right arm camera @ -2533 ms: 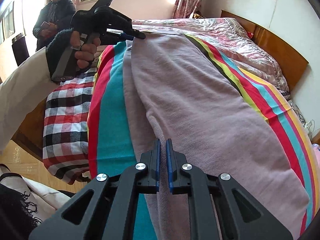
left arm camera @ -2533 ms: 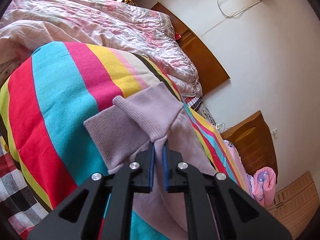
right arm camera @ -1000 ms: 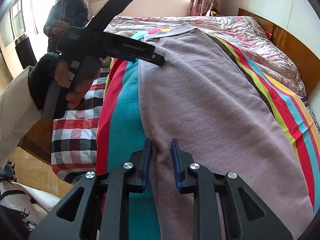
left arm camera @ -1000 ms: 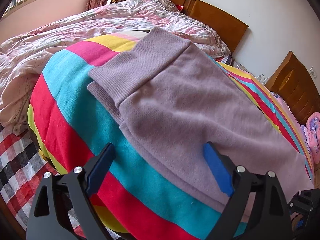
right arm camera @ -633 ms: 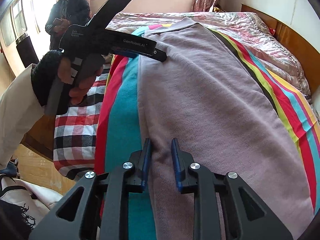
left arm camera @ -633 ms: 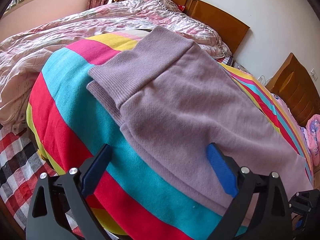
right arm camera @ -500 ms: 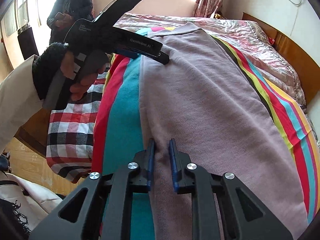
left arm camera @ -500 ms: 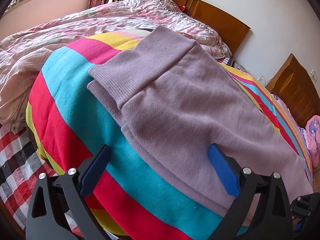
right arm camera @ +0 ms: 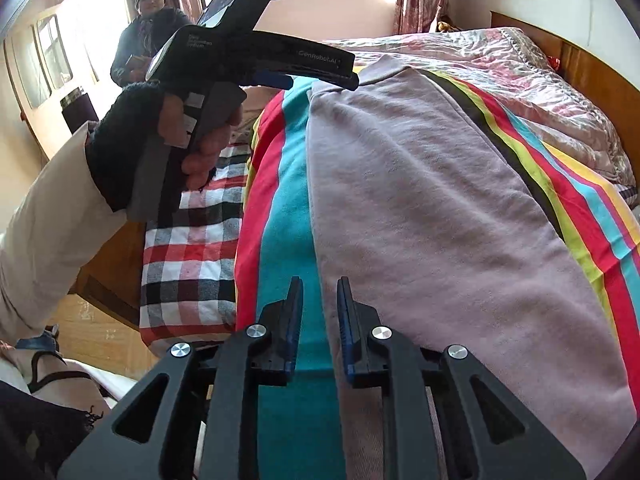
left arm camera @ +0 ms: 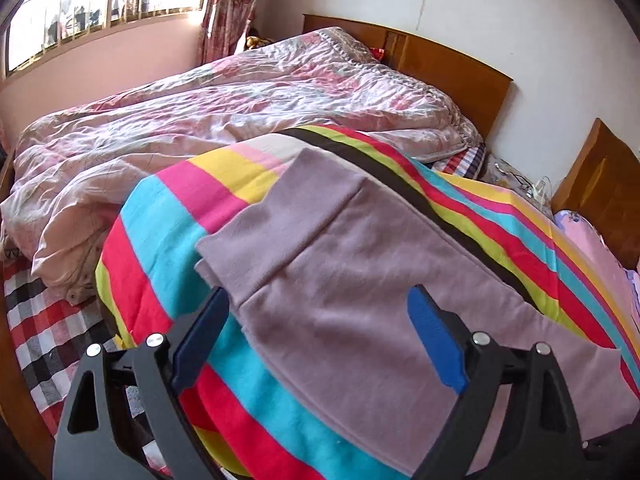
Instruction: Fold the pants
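Observation:
Mauve knit pants [left arm camera: 360,292] lie flat along a striped blanket [left arm camera: 160,232], ribbed end [left arm camera: 304,196] farthest from me. My left gripper [left arm camera: 318,294] hovers above them with its jaws wide and closing slightly, nothing pressed between the pads. The right wrist view shows it [right arm camera: 320,80] held in a hand [right arm camera: 200,148] over the far end of the pants [right arm camera: 420,200]. My right gripper [right arm camera: 319,282] sits at the pants' near left edge. Its jaws are opening, a narrow gap shows, and the fabric edge runs under that gap without being pinched.
A pink floral quilt [left arm camera: 200,120] is bunched beyond the blanket, with a wooden headboard [left arm camera: 448,76] behind it. A checked sheet [right arm camera: 188,264] hangs over the bed's left side above the wood floor [right arm camera: 96,344]. A person [right arm camera: 148,36] stands by the window.
The left gripper, shut on the ribbed end at first, has let go and risen, tilting up toward the window. The right jaws narrowed on the pants' edge, then parted again.

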`<state>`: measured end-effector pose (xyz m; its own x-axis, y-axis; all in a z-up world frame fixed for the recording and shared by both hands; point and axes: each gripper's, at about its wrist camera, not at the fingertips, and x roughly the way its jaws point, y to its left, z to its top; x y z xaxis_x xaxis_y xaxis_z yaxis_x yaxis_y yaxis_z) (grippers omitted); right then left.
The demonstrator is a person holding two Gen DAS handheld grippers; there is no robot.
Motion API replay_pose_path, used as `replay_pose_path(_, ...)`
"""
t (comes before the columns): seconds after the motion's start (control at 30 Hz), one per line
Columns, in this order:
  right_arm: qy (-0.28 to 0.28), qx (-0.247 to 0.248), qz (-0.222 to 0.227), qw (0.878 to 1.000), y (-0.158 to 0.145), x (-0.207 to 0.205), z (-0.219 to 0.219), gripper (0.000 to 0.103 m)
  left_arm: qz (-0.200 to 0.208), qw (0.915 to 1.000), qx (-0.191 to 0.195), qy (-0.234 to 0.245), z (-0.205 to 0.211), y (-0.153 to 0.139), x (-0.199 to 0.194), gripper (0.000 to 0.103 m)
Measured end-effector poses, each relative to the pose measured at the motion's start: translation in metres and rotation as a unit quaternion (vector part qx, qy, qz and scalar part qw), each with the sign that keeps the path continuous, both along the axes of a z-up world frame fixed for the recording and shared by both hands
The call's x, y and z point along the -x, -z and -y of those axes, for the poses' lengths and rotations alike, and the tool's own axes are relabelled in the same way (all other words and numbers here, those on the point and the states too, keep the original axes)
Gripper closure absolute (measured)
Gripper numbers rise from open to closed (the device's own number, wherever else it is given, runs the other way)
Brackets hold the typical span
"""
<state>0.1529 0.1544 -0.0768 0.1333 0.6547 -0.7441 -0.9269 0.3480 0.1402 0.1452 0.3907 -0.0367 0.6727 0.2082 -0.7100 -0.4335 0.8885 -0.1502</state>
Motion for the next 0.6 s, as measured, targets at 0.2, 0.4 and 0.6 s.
replay_pose_path(0.2,0.105,0.021,-0.049,0.993,0.029,-0.052,0.036,0.081,-0.086,0.9941,-0.056,0.036,0.010,0.043,-0.082,0.002)
replay_pose_path(0.4,0.186,0.032,0.000,0.982,0.008,-0.050,0.106,0.078,-0.082,0.9947,-0.061,0.016,0.010,0.048,-0.086,0.001)
replay_pose_path(0.6,0.184,0.097,0.009,0.978,0.027,-0.023,0.188,0.037,-0.075,0.9944,-0.074,0.010,0.011,0.049,-0.086,0.001)
